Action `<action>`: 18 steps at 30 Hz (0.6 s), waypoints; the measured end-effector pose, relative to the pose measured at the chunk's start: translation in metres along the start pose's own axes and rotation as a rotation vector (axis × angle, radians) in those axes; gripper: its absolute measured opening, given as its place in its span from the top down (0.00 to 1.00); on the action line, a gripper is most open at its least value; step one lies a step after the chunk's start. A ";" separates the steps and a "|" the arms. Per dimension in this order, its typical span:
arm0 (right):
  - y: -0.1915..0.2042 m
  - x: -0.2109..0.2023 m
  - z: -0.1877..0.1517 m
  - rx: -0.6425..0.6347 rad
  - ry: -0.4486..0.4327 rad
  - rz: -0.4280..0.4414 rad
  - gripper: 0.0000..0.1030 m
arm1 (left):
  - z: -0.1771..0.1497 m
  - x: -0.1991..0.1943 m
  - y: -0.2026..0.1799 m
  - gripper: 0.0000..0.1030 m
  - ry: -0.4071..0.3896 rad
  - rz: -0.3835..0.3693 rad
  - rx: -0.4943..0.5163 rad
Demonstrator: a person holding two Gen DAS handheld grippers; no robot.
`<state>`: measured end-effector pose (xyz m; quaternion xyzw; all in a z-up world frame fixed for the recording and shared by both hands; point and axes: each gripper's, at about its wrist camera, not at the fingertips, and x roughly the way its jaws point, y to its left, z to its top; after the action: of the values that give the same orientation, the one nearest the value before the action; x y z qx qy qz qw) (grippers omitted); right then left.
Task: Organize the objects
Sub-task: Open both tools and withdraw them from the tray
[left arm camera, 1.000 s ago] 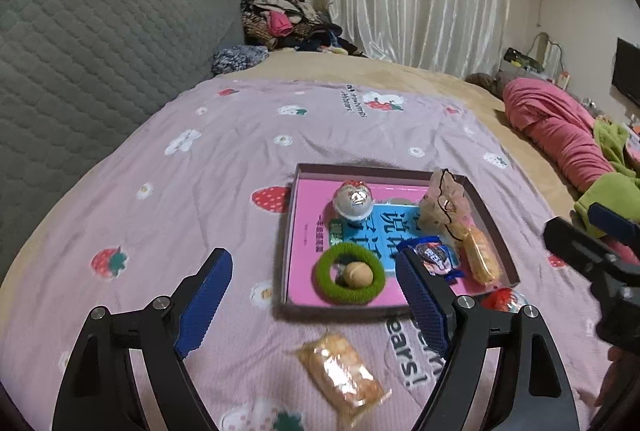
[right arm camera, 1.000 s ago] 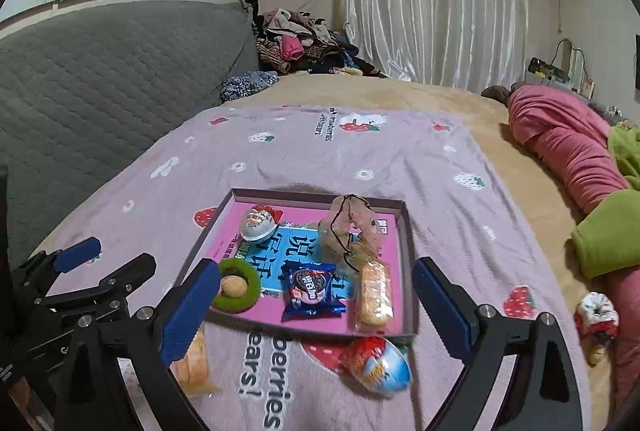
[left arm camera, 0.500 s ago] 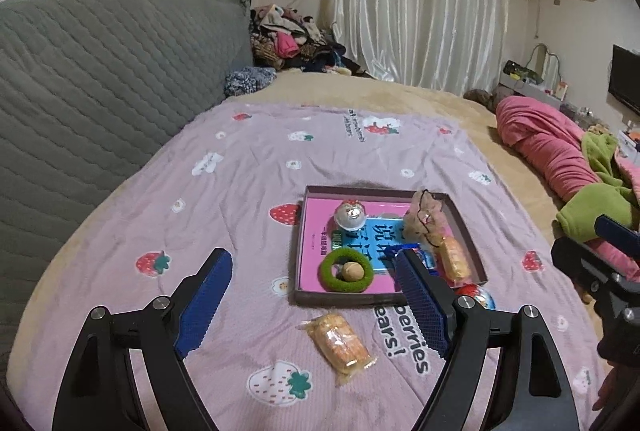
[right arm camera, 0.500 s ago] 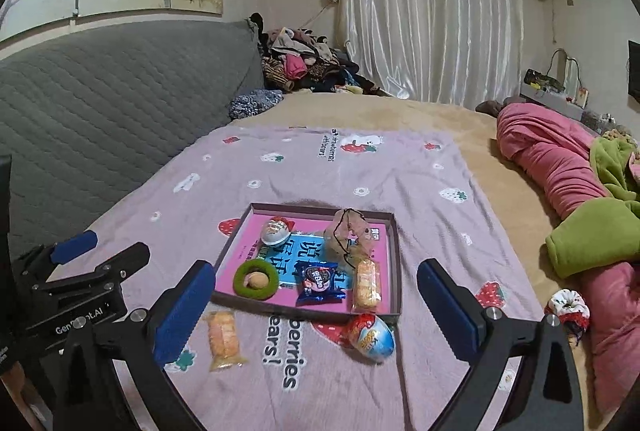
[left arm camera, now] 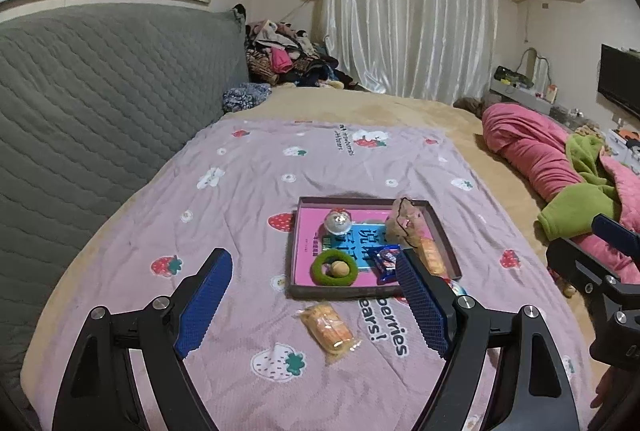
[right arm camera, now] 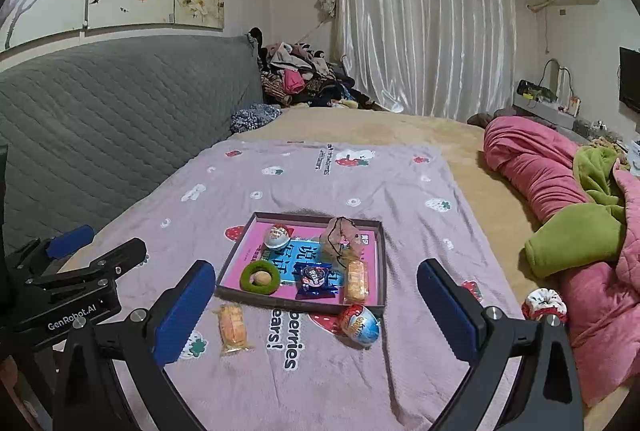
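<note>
Lilac cotton with a strawberry print is covering the bed (right arm camera: 304,187), and on this blanket the shallow tray (right arm camera: 236,261) is lying in the middle, in front of both cameras. Judging by what is inside, the organizing is mostly done. Going from left to right in the right wrist view, the tray is holding a green ring (right arm camera: 260,279) with a small beige ball in its hole, a foil egg (right arm camera: 279,234) behind it, a blue biscuit packet (right arm camera: 315,281), a pinkish pouch (right arm camera: 340,237) with a dark cord, and an orange wafer pack (right arm camera: 356,281) along the right wall.

Two things are still waiting outside, as far as I can judge. A second orange wafer pack (right arm camera: 232,327) is lying on the blanket just before the near left corner of the tray, and a red and blue egg (right arm camera: 359,323) is lying just before the near right corner, almost touching the wall. A red and white scrunchie (right arm camera: 544,305) is sitting far to the right on the beige cover; whether it belongs to the task, I cannot tell.

The left tongs (left arm camera: 312,301) are standing wide open and holding nothing, above the loose wafer pack (left arm camera: 328,327). The right tongs (right arm camera: 314,305) are also wide open and empty, held well back from the tray.

Around the bed, a grey quilted headboard (right arm camera: 120,111) is rising at the left, clothes (right arm camera: 300,75) are piling in the corner, a white curtain (right arm camera: 424,19) is hanging behind, and pink and green bedding (right arm camera: 560,191) is lying at the right.
</note>
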<state>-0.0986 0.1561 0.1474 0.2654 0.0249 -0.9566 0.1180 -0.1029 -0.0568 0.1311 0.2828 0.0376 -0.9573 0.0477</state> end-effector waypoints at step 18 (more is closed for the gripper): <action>-0.006 -0.036 -0.014 -0.003 -0.003 -0.017 0.01 | -0.012 -0.027 -0.015 0.18 0.011 -0.001 0.026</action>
<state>-0.0638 0.1714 0.1540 0.2636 0.0284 -0.9579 0.1101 -0.0757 -0.0388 0.1367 0.2885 0.0255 -0.9562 0.0431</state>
